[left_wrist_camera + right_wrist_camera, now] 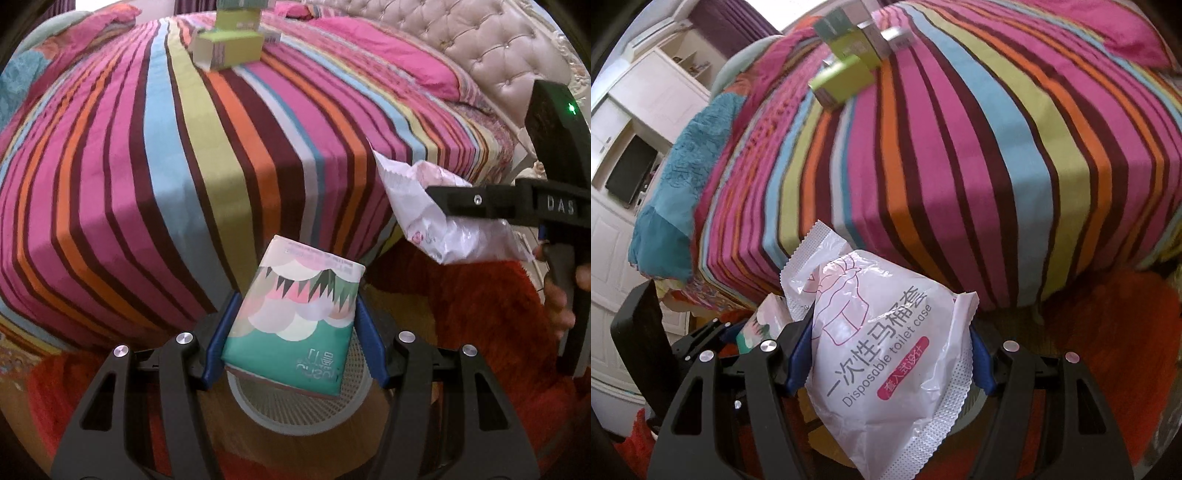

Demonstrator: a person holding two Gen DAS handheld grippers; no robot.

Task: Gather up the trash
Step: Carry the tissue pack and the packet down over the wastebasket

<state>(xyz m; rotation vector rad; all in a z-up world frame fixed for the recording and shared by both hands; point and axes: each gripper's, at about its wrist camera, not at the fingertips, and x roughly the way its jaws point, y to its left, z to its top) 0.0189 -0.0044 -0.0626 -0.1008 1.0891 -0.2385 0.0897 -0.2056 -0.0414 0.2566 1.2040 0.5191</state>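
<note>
Teal scallop-patterned tissue pack (295, 325): soft plastic film, slight sheen.
White printed toilet-cover sachet (886, 354): glossy crinkled plastic, serrated embossed seams.
Striped bedsheet (147, 184): matt woven cloth.
Beige tufted headboard (498, 48): smooth, leather-like sheen.
Left tongs (295, 339): matt black plastic, blue pads (218, 343), polished metal bolts.

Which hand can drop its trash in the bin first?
Probably the left. The left hand-held gripper holds its tissue pack right above the mesh wastebasket. The right hand-held gripper holds the toilet cover packet, with only the basket's edge visible behind it.
</note>
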